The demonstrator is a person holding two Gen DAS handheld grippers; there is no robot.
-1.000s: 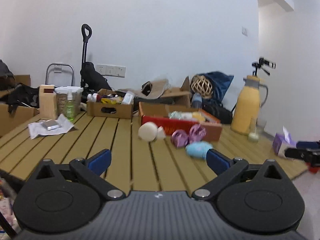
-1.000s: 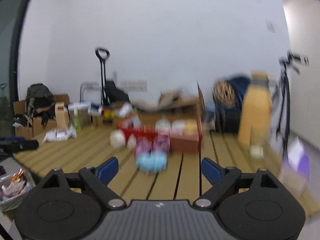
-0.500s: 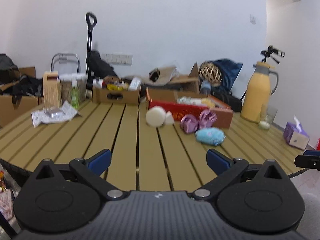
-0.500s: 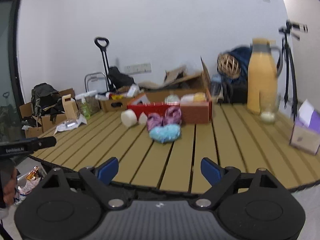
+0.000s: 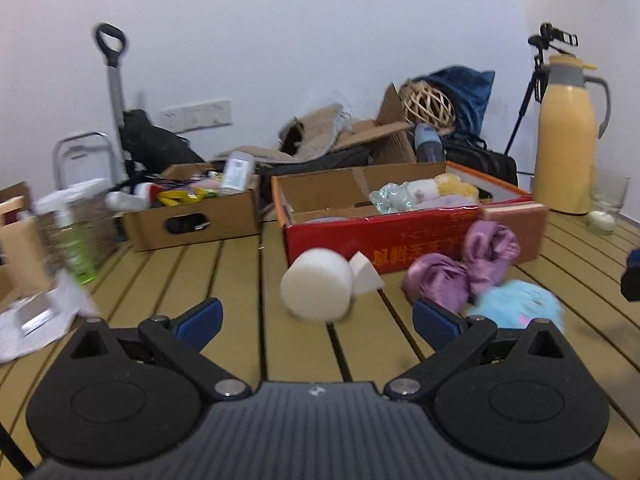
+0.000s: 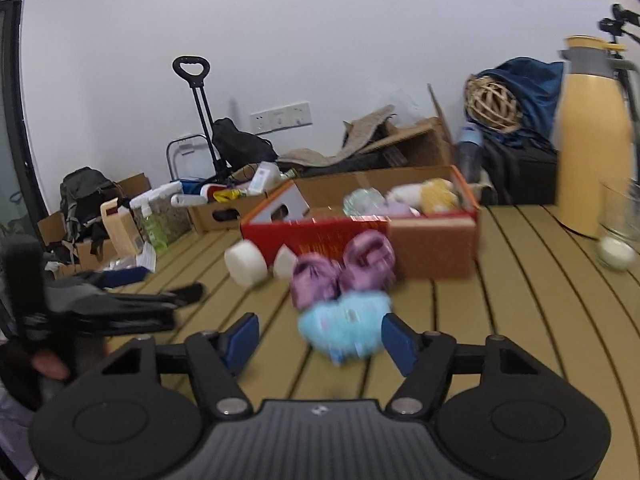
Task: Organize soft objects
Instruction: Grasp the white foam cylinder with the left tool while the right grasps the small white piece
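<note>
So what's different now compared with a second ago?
Both grippers have come in over the table toward the soft things. The left gripper now faces the white foam roll; the right gripper, its jaws just narrowing, frames the blue plush without touching it. Nothing is held. The objects and red box haven't moved.

Standing tall at the counter's (image 5: 240,276) far corner: yellow thermos (image 5: 564,140), glass (image 5: 610,202) beside it, wicker ball (image 5: 428,106) resting behind.
</note>
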